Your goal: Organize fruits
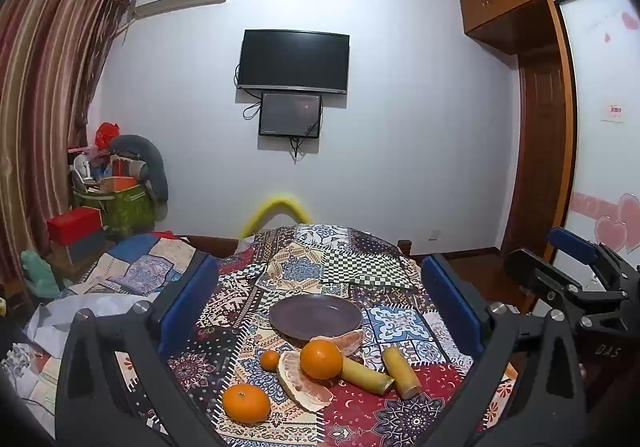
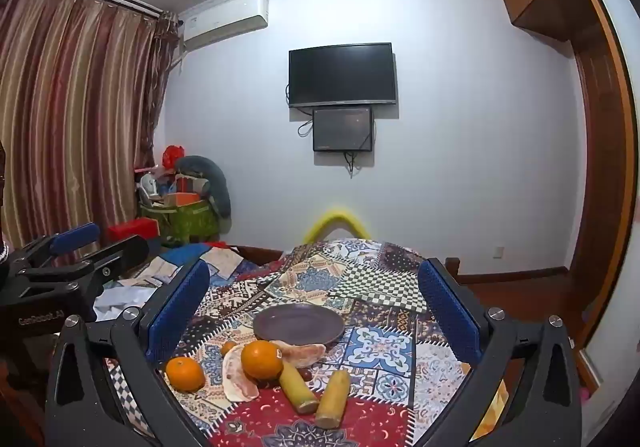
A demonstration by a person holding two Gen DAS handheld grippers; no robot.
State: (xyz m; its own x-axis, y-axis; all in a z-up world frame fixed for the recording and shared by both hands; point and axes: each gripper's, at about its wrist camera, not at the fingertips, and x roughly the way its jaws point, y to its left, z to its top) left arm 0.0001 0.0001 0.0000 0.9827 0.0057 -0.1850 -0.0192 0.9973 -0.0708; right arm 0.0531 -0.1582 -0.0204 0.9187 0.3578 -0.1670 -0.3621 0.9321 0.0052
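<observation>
Partly hidden small orange (image 2: 228, 347), dark fruit (image 2: 305, 374) unclear

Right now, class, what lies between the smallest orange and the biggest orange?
A peeled pomelo wedge lies between the smallest orange and the biggest orange, leaning against the big one. The left wrist view shows it best.
</observation>
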